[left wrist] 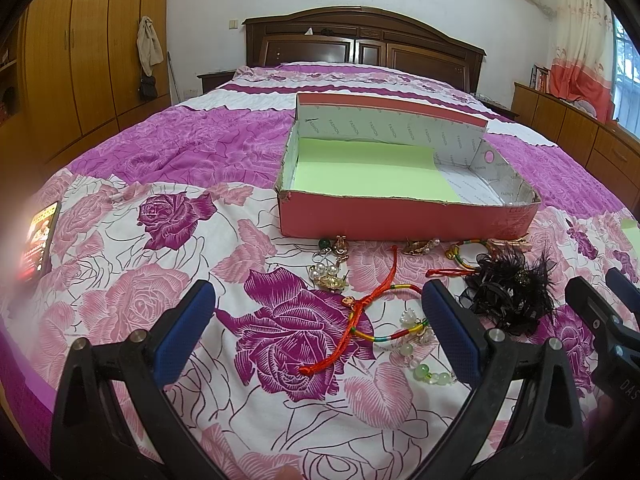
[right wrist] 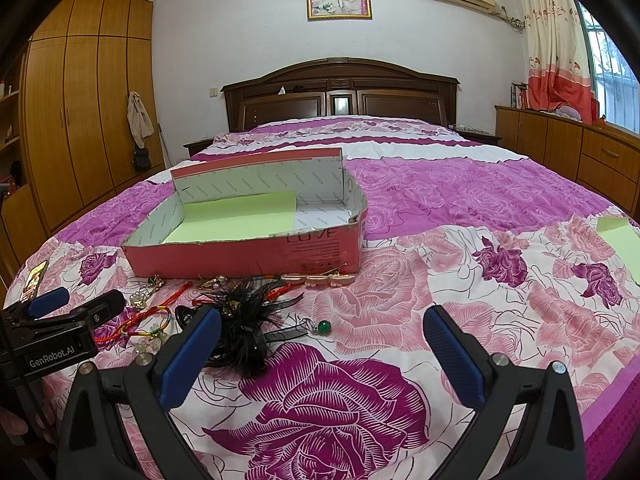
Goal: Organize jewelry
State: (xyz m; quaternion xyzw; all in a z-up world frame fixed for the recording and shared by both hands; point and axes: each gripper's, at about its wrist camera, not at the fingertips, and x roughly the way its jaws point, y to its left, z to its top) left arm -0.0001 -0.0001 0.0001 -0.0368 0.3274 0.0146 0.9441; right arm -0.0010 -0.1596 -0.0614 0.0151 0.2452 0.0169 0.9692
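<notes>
Above the bedspread (left wrist: 120,312), both the left gripper (left wrist: 318,322) and the right gripper (right wrist: 322,342) hover wide open (empty). Only the right wrist view shows a green bead earring (right wrist: 322,326) beside the black feather clip (right wrist: 244,320).

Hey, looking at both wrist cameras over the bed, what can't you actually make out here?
- Green bead bracelet, left wrist view: its right end is hidden behind the left gripper's finger.
- Black feather hair clip, right wrist view: its left part is covered by the right gripper's finger.
- Phone, left wrist view: blurred at the frame edge, screen unreadable.
- Small print on the pink box, right wrist view: too small.
</notes>
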